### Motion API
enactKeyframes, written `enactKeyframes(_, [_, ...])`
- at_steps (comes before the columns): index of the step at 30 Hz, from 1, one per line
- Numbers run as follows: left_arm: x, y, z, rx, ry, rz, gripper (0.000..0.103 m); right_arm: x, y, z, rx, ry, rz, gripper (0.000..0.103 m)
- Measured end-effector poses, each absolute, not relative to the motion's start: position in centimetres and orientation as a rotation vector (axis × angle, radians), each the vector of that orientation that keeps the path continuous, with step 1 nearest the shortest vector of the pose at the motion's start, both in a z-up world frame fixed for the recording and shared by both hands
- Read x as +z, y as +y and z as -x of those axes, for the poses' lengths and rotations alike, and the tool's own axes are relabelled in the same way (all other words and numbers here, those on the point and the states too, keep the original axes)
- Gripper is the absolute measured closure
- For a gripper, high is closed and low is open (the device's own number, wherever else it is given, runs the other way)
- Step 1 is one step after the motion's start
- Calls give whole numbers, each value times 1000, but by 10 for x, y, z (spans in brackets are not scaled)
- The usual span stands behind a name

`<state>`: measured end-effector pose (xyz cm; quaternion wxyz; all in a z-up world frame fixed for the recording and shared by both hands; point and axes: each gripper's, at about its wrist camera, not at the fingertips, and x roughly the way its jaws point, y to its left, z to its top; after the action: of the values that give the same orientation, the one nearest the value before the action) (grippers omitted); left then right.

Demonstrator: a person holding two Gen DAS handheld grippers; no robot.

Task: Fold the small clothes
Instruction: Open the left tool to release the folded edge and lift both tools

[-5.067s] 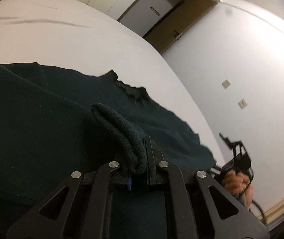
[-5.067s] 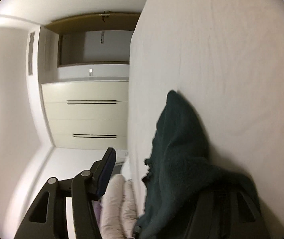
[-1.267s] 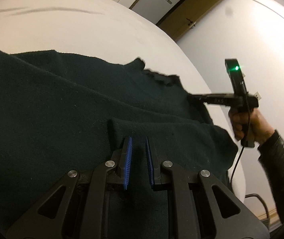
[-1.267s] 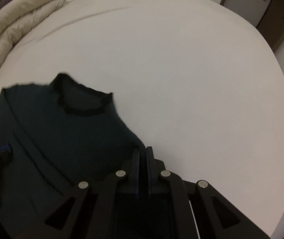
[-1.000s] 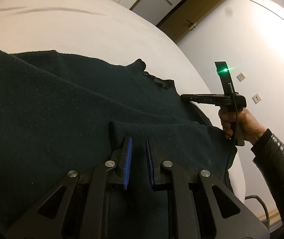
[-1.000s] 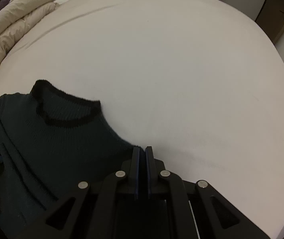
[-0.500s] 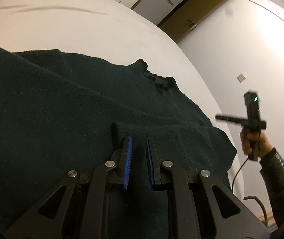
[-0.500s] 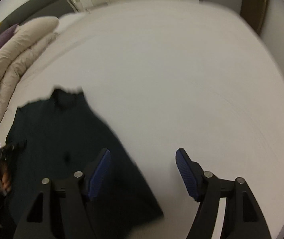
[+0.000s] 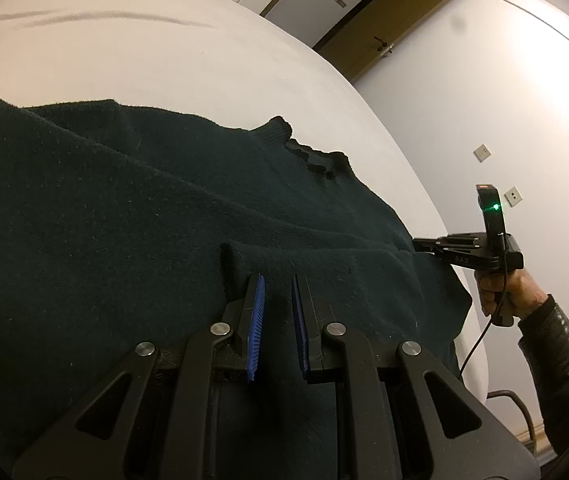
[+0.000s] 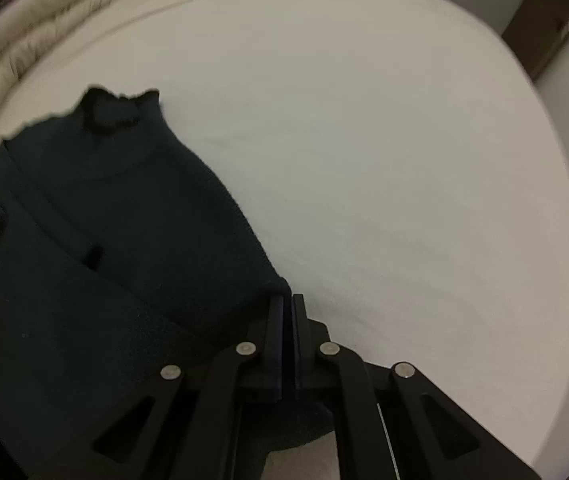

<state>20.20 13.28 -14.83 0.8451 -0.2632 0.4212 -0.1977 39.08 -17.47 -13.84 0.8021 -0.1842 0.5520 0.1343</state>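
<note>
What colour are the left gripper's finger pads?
Blue pads, on black fingers; clearest in the left wrist view.

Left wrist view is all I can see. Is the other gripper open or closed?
Observer: Closed. The right wrist view shows the right gripper with its jaws together, tips at the side edge of the sweater.
Operator: Is it pinching the sweater?
Observer: I cannot tell. The dark knit reaches right up to the tips, but no pinch shows.
Operator: What's past the sweater's neck?
Observer: A puffy beige quilt, bunched along the far-left side of the bed.
</note>
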Motion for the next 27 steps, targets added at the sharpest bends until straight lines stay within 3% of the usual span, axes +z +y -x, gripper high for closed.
enactKeyframes(12, [-153, 131, -204, -417, 880, 551, 89, -146, -239, -432, 19, 1090, 239, 103])
enactKeyframes(20, [-124, 126, -187, -411, 782, 473, 89, -71, -256, -314, 241, 888, -182, 96])
enactKeyframes(23, [-105, 107, -176, -457, 712, 380, 89, -88, -212, -273, 456, 946, -205, 93])
enactKeyframes(27, [-117, 79, -178, -412, 792, 210, 89, -143, -177, -269, 493, 1063, -268, 87])
